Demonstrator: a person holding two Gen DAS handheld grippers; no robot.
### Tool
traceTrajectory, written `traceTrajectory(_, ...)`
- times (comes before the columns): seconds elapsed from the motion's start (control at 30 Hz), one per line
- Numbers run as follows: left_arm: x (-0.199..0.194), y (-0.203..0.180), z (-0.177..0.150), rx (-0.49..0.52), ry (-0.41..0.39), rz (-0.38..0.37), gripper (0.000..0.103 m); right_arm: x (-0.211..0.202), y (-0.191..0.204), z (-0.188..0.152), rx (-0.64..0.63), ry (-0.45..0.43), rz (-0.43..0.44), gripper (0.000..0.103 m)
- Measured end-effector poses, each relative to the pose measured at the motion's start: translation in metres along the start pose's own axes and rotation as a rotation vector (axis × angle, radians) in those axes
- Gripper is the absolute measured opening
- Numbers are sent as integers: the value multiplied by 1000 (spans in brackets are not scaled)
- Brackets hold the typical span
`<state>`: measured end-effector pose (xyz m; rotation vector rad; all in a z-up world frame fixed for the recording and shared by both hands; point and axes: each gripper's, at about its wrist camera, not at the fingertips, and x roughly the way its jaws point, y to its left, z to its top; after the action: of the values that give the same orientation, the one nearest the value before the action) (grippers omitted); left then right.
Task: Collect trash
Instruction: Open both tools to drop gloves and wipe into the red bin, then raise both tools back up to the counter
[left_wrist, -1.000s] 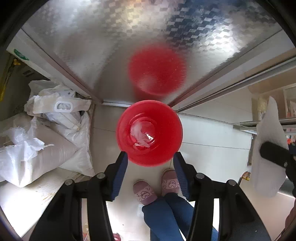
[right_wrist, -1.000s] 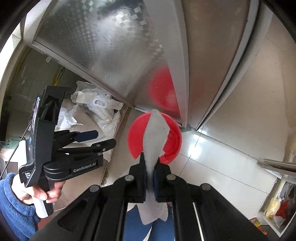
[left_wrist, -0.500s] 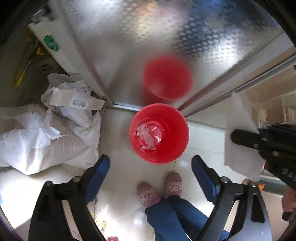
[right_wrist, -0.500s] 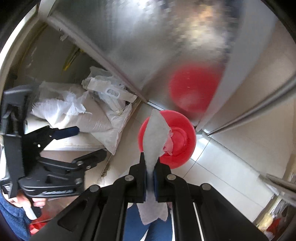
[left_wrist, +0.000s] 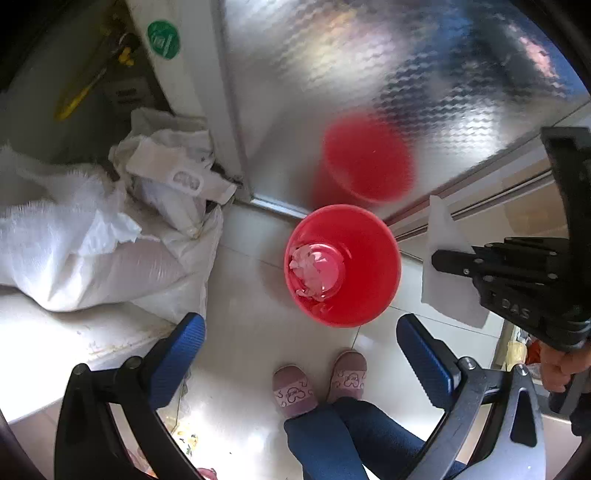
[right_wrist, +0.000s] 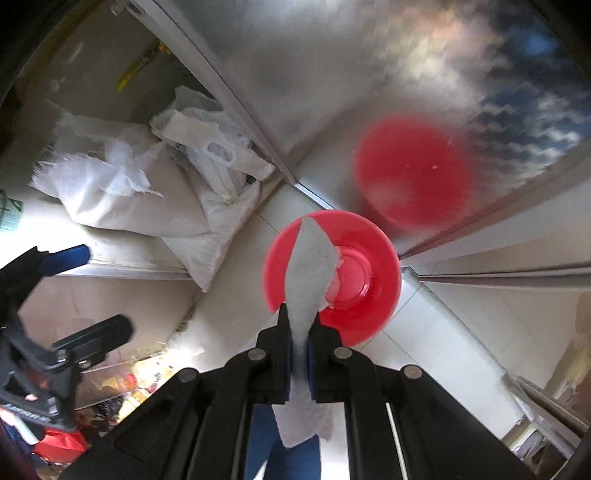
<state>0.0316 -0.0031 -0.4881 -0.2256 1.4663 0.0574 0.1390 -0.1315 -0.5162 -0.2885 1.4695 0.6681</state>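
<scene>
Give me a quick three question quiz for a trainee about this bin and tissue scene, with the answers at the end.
1. True or false: the left tool is open with nothing in it.
2. What does the right tool grip: A) a bottle, B) a white tissue, C) a spoon?
3. What already lies in the red bin?

Key
1. True.
2. B.
3. Crumpled white paper at the bottom.
</scene>
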Motion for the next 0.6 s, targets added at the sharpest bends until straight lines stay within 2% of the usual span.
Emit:
traceTrajectory(0.1, 5, 6, -3, -15, 12, 3, 103, 14, 2, 2, -31, 27, -36, 11)
traceTrajectory(0.13, 6, 7, -5, -16, 16, 11, 103, 17, 2, 2, -34, 31, -50, 22)
traceTrajectory(0.17, 8, 7, -6, -15, 22, 21, 103, 18, 1, 2, -32, 35, -65, 38)
traceTrajectory(0.23, 11, 5, -9, -10, 33, 35, 103, 19, -1, 3, -23, 29, -72, 58)
traceTrajectory(0.3, 11, 3, -13, 2, 36, 32, 103, 16, -3, 2, -18, 16, -77, 60)
traceTrajectory(0.47, 8, 2, -18, -6, 39, 18, 103, 8, -9, -2, 4, 9, -100, 74)
traceTrajectory(0.6, -9, -2, -19, 4, 19, 9, 103, -5, -7, -7, 23, -2, -108, 76)
